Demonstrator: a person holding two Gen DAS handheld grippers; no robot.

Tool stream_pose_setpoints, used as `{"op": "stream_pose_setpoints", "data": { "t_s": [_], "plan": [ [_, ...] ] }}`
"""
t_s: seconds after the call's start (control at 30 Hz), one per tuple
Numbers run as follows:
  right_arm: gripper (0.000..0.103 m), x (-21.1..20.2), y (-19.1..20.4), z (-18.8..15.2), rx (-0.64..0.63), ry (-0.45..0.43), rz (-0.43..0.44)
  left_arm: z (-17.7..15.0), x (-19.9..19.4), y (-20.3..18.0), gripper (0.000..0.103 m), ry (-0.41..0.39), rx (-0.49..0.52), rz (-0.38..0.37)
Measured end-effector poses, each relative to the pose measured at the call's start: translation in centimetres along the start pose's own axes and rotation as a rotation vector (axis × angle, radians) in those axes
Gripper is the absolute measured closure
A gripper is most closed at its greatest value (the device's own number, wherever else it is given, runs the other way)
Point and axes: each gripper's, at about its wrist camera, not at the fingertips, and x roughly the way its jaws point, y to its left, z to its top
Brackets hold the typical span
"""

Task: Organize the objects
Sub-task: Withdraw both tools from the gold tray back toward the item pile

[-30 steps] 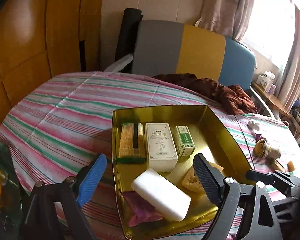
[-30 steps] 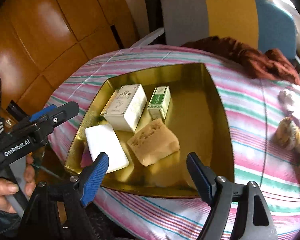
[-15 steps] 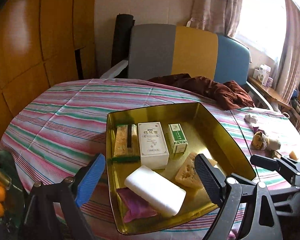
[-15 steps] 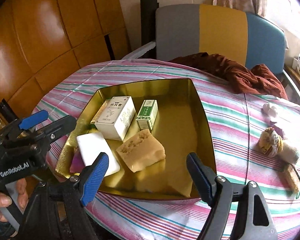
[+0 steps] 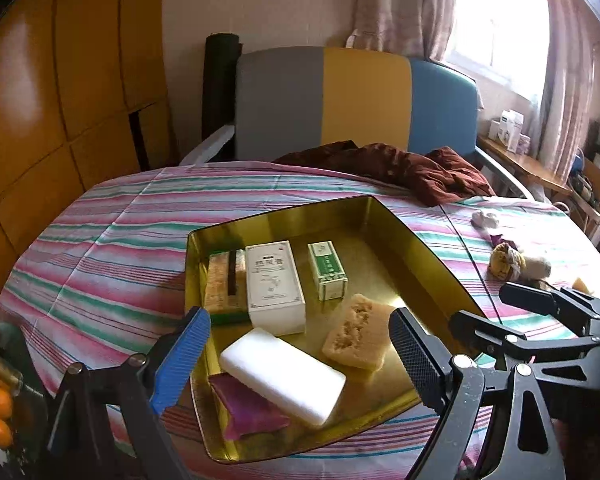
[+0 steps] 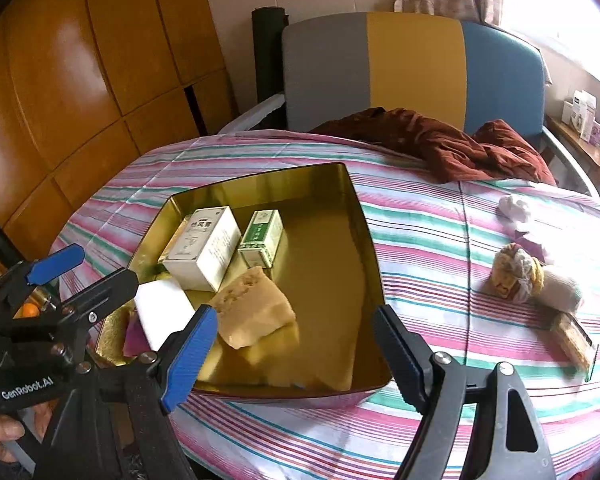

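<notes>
A: Report the state of both grippers.

B: Left gripper (image 5: 300,356): fingers (image 5: 182,358) spread wide, nothing clamped. Right gripper (image 6: 296,350): fingers (image 6: 190,354) also spread, nothing clamped. Both hover over the near edge of the gold tray (image 5: 416,248) without touching it.

A: Location of the tray?

B: On the counter (image 5: 112,248), which carries a pink, green and white striped cloth. The tray sits toward the near left part of it.

A: Contents relative to the left fingers?

B: In the left wrist view, a white block (image 5: 284,374) lies between the two fingers, below them. It rests partly on a purple cloth (image 5: 248,410) at the tray's near corner. A tan sponge (image 5: 358,334) lies just inside the right-hand finger. Farther back stand a white box (image 5: 274,282), a small green box (image 5: 327,270) to its right, and a scrubbing pad (image 5: 224,280) against the left wall.

A: And relative to the right fingers?

B: In the right wrist view, the tan sponge (image 6: 252,308) lies just beyond the left-hand finger. The gap between the fingers frames bare tray floor (image 6: 324,280).

A: Items outside the tray?

B: A yarn bundle (image 6: 516,270), a crumpled white wad (image 6: 514,206) and a second scrubbing pad (image 6: 572,338) lie on the cloth to the right, well apart from the tray. A dark red garment (image 6: 440,140) lies at the far edge.
</notes>
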Motion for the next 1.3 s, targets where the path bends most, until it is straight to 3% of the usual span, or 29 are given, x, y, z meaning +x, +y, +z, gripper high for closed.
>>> {"op": "stream_pose_setpoints", "data": {
  "t_s": [0.33,0.7,0.97,1.3],
  "plan": [
    [0.022,-0.6,-3.1,-0.4,0.050,-0.005,-0.048,0.7,0.0,-2.6,0.011,-0.004,0.069,-0.028],
    [0.022,-1.3,-9.3,-1.5,0.169,0.032,-0.129,1.1,1.0,-7.1,0.011,0.012,0.169,-0.102],
    [0.022,-2.5,-15.4,-2.6,0.313,0.072,-0.178,1.0,1.7,-9.8,0.010,0.029,0.227,-0.156],
    [0.022,-5.9,-24.7,-2.6,0.499,0.098,-0.311,1.4,2.3,-12.7,0.010,0.041,0.275,-0.228]
  ]
}}
